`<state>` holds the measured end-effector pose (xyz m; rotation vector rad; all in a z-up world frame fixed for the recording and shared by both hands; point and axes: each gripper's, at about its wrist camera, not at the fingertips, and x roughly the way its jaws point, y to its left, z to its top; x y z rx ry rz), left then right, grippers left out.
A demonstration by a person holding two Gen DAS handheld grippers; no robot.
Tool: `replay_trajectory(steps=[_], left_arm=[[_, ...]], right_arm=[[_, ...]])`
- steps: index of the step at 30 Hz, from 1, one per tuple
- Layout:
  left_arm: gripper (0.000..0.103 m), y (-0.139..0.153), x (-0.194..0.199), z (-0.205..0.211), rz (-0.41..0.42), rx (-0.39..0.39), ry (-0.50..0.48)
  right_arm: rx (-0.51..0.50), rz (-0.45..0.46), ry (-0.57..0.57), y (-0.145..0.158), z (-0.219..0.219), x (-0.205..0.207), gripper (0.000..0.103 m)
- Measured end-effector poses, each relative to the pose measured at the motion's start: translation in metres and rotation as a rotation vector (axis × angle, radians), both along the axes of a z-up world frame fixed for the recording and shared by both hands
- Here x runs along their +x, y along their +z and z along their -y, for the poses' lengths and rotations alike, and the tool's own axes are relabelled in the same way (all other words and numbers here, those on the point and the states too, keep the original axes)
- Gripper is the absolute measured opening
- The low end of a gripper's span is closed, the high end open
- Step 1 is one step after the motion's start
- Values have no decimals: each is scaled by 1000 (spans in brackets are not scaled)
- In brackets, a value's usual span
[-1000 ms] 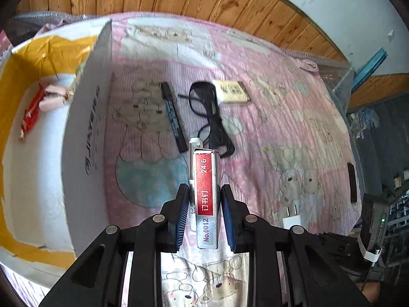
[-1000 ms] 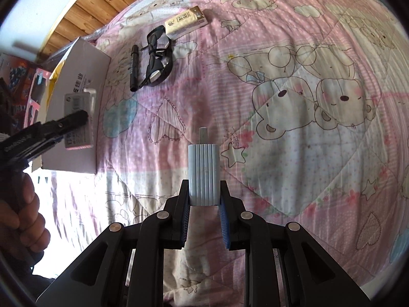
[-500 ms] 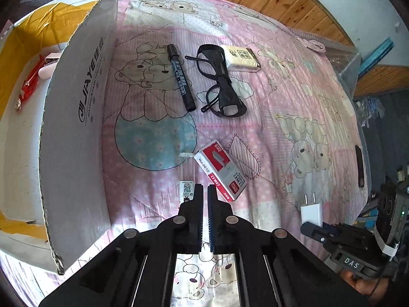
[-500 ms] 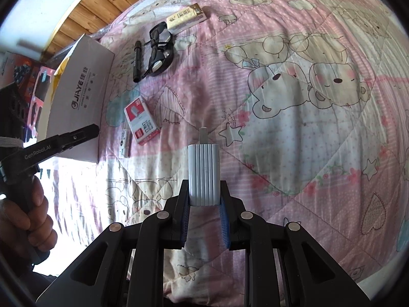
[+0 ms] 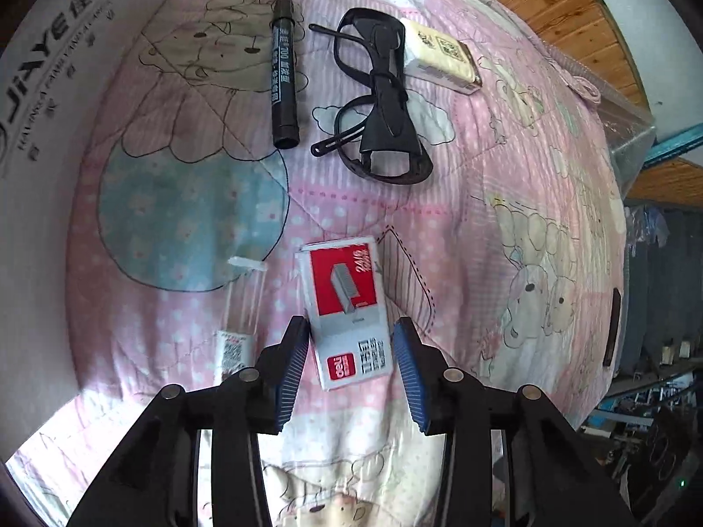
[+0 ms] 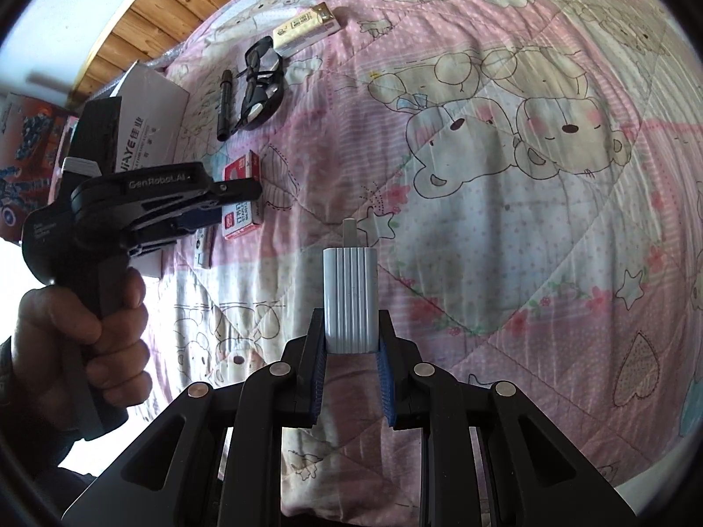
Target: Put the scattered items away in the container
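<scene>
Five items lie loose on bed: staple box (image 5: 347, 307), marker (image 5: 284, 74), glasses (image 5: 380, 101), pack (image 5: 441, 55), tube (image 5: 239, 307). Left tool (image 5: 349, 369) wide over staple box; right tool (image 6: 350, 353) holds charger (image 6: 350, 301). Carton (image 5: 52, 66) upper left.

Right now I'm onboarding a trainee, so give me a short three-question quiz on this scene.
1. True or false: the left gripper is clamped shut on the staple box.
2. What does the right gripper hold? A) marker B) ribbed pale-blue charger C) glasses
3. Fill in: the black glasses lie between the marker and the ____.

Key: 1 false, its jaws are open either side of the box; 2 B; 3 tissue pack.
</scene>
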<state>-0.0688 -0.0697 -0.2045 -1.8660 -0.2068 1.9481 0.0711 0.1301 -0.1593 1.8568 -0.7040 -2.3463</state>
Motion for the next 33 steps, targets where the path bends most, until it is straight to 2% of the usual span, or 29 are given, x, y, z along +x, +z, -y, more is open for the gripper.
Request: replay_trajectory(steps=[3, 6, 10, 20, 33], left_arm=[[40, 2, -3, -12, -47, -12, -1], [39, 5, -1, -24, -67, -47, -52], [38, 19, 5, -25, -80, -41, -86], [38, 69, 16, 9, -124, 33, -116], [38, 112, 49, 57, -182, 102, -138]], right_arm=[[-2, 1, 8, -3, -3, -3, 22], [-5, -6, 14, -1, -6, -7, 22], [-8, -20, 16, 5, -8, -13, 22], [20, -54, 39, 24, 15, -18, 22], [81, -110, 98, 61, 62, -7, 22]])
